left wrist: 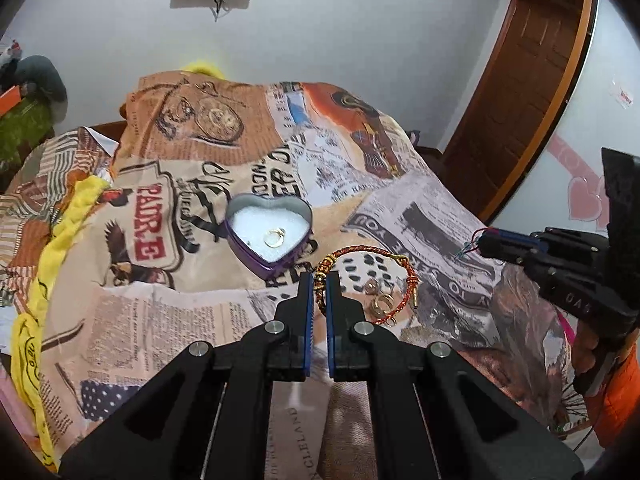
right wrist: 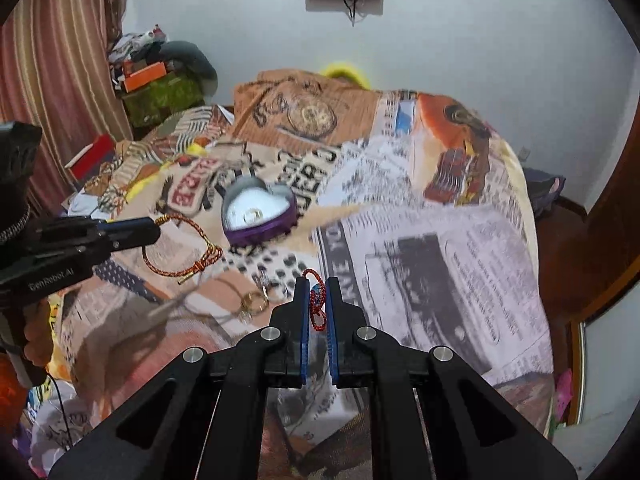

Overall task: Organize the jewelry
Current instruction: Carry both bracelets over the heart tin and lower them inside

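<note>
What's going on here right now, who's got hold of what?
A person is sorting jewelry on a bed covered with a newspaper-print sheet. The left gripper is shut on a red-and-gold braided bracelet, holding it clear of the sheet. The right gripper is shut on a thin red cord. A heart-shaped purple tin sits open just beyond, with one gold ring on its white lining. A few more gold rings lie loose on the sheet.
</note>
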Demonstrator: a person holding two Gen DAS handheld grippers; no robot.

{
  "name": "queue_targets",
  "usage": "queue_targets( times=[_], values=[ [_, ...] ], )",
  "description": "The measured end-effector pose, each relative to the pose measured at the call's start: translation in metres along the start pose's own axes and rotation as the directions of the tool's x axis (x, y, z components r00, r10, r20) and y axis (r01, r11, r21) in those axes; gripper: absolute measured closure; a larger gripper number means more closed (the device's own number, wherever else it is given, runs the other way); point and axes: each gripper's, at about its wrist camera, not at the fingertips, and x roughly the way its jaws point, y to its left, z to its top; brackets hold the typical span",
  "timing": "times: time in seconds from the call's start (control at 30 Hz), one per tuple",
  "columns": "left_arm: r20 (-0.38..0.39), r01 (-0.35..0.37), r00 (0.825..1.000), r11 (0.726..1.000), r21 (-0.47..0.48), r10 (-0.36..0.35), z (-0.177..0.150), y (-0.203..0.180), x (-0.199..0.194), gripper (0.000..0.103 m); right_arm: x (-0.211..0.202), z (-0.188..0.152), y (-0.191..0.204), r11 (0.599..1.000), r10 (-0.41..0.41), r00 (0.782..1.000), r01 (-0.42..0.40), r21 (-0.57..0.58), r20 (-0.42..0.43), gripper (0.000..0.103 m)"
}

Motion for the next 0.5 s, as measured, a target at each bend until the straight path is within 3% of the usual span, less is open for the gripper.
queue_targets(
  times=[0.5],
  values=[
    [0.044, -0.088, 0.995, 0.996, -0.031, 0.089, 0.023, 0.04, -0.001, 0.099, 0.007, 0.055, 0.026, 0.998, 0.046, 0.995, -0.042, -0.047, 0.083, 0.096]
  ],
)
